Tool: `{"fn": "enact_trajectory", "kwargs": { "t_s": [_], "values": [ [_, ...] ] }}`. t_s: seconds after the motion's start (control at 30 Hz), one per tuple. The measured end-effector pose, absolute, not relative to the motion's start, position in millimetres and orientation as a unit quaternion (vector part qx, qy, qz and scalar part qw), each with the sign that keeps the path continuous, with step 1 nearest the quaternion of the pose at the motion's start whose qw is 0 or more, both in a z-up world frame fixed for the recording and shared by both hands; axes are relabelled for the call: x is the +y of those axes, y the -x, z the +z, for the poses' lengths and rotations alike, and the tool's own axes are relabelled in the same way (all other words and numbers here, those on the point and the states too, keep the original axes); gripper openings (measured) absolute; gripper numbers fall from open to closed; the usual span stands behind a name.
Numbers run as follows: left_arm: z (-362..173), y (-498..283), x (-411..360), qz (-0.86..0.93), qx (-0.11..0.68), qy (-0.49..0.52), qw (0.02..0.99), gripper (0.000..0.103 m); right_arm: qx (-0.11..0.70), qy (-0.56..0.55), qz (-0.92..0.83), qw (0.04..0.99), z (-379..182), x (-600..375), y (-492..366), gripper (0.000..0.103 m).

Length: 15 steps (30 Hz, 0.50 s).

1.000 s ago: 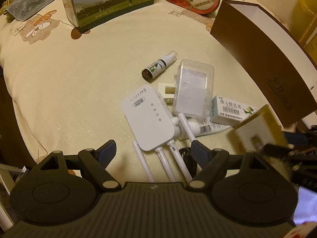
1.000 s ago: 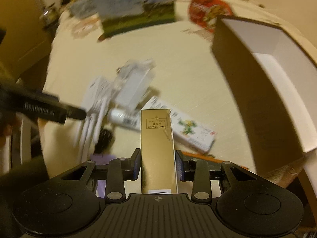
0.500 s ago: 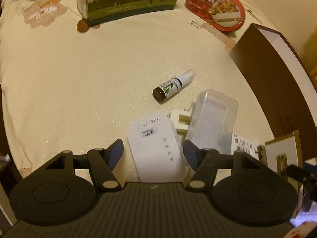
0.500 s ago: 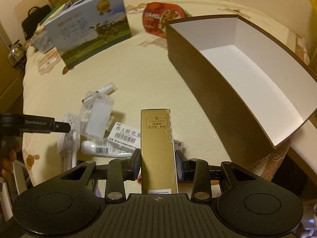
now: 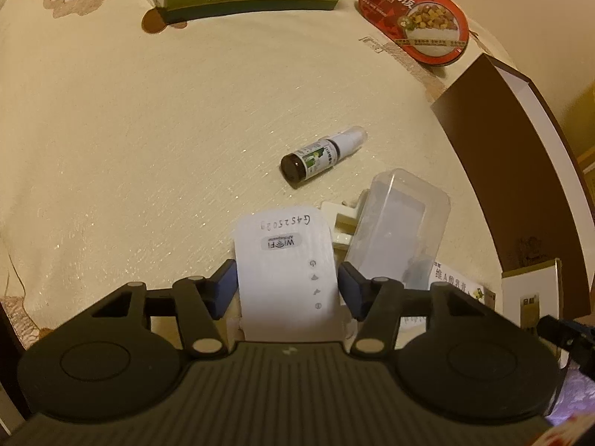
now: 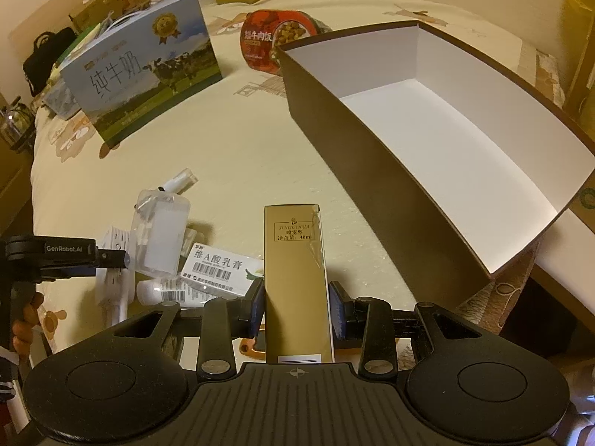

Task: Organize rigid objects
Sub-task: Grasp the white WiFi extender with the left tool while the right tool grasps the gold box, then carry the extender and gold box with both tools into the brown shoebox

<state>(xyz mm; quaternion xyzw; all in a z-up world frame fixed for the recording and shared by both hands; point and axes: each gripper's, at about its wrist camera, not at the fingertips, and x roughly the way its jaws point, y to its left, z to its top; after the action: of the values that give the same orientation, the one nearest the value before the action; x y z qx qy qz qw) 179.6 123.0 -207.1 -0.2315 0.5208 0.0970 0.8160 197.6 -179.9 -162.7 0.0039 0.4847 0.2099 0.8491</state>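
Observation:
My right gripper (image 6: 295,310) is shut on a tall gold carton (image 6: 295,260) and holds it above the table, left of the open brown box (image 6: 372,171) with a white inside. My left gripper (image 5: 286,286) has its jaws on both sides of the white WiFi repeater (image 5: 284,260), close to its flanks; contact is not plain. Beside the repeater lie a clear plastic case (image 5: 399,228), a white plug (image 5: 340,223) and a small dark spray bottle (image 5: 319,154). A white medicine carton (image 6: 219,269) and a tube (image 6: 163,291) lie by the pile.
A milk carton box (image 6: 145,70) stands at the back. A red meal tub (image 5: 412,18) lies behind the brown box (image 5: 520,171). The table has a cream cloth (image 5: 148,148). The table edge runs close on the right of the brown box.
My left gripper moved forward and down over the WiFi repeater, and its jaws narrowed around it. My right gripper carried the gold carton up and right toward the brown box.

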Motion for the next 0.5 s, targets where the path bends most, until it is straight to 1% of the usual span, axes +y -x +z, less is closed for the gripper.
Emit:
{"fn": "enact_trajectory", "kwargs": {
  "t_s": [0.23, 0.5],
  "values": [
    [-179.8, -179.0, 102.8, 0.094, 0.503, 0.159, 0.844, 0.053, 0.478, -0.014, 0.206, 0.854, -157.1, -188.0, -196.3, 0.033],
    [-134.3, -183.5, 79.4, 0.076, 0.458, 0.087, 0.881, 0.052, 0.459, -0.031, 0.203, 0.865, -143.3, -199.4, -197.9, 0.033]
  ]
}}
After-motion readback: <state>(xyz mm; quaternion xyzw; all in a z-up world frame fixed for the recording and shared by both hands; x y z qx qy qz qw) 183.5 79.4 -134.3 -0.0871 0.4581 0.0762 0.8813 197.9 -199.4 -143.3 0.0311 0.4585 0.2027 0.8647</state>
